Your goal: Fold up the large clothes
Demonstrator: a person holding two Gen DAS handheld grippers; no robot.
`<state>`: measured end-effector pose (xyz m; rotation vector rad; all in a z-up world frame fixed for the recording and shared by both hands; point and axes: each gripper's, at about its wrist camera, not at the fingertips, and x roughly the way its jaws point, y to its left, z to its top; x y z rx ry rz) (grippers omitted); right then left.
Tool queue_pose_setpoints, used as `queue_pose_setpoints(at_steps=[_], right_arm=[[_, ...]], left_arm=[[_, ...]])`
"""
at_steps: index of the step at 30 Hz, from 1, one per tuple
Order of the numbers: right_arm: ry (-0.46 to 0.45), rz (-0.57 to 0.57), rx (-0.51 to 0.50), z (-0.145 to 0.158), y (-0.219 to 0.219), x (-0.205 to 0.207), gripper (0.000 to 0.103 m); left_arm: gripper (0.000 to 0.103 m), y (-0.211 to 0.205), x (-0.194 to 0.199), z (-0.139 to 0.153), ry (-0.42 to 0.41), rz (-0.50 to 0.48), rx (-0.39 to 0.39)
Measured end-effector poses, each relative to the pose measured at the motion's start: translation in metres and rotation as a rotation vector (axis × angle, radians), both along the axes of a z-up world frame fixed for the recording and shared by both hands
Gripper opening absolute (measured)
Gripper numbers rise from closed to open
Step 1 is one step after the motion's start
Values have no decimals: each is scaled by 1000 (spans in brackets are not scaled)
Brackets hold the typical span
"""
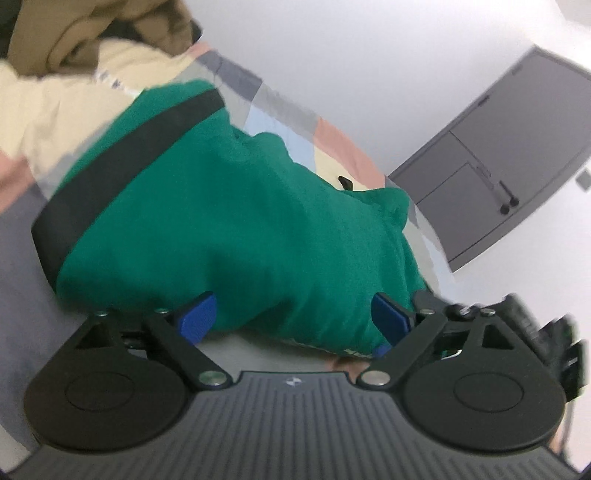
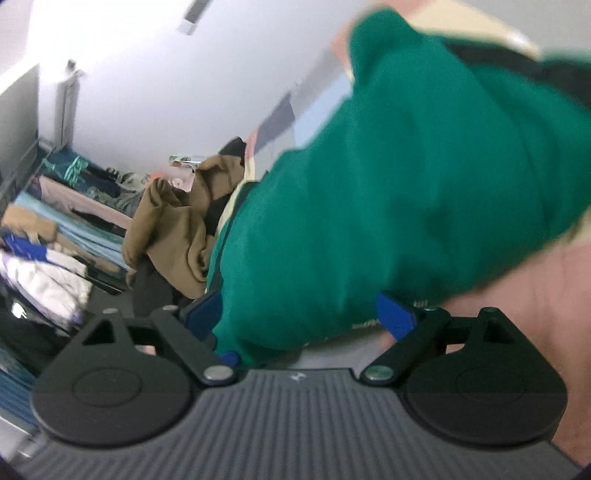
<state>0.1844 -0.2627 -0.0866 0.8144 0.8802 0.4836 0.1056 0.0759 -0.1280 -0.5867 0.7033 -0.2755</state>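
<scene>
A green garment with a black band lies bunched on a patchwork bed cover. My left gripper has its blue pads wide apart, with green fabric lying between them. My right gripper also has its blue pads wide apart around an edge of the same green garment. Both views are blurred by motion.
A cream garment and a brown garment lie beyond the green one. In the right wrist view the brown garment is heaped beside stacked clothes. A grey door stands in the white wall.
</scene>
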Motion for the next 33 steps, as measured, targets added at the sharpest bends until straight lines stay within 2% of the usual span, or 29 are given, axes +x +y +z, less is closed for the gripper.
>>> queue_pose_setpoints(at_steps=[4,8,14,18,20,21,22,24,26,27,29,32,33], right_arm=[[148,-46,113,-32,-5,8,92],[213,-158,150,-53,-16,13,91],[189,-336,182,-50,-39,7,91],[169,-431,174,-47,-52,-4,91],[171,-453,175,-48,-57,-3,91],[171,-462,169,-49,-58,-2,90],[168,-466,159,-49,-58,-1,89],[151,-459,131,-49,-56,0,88],[137,-436,78,-47,-54,2,80],[130,-423,50,-45,-53,4,78],[114,-400,15,-40,-51,6,66],[60,-366,-37,-25,-49,4,50],[39,-356,-48,-19,-49,2,48]], left_arm=[[97,12,7,-12,67,12,-124],[97,31,18,-38,189,56,-309],[97,60,29,-70,272,172,-507],[96,81,30,-83,228,307,-615],[96,85,36,-88,220,326,-646],[95,86,39,-89,217,331,-648],[89,85,42,-89,214,332,-635],[74,81,45,-87,206,337,-582],[52,77,48,-83,198,337,-531],[46,75,49,-78,183,334,-502],[30,78,45,-66,138,327,-455],[24,69,36,-48,69,307,-379],[23,67,33,-43,51,302,-363]])
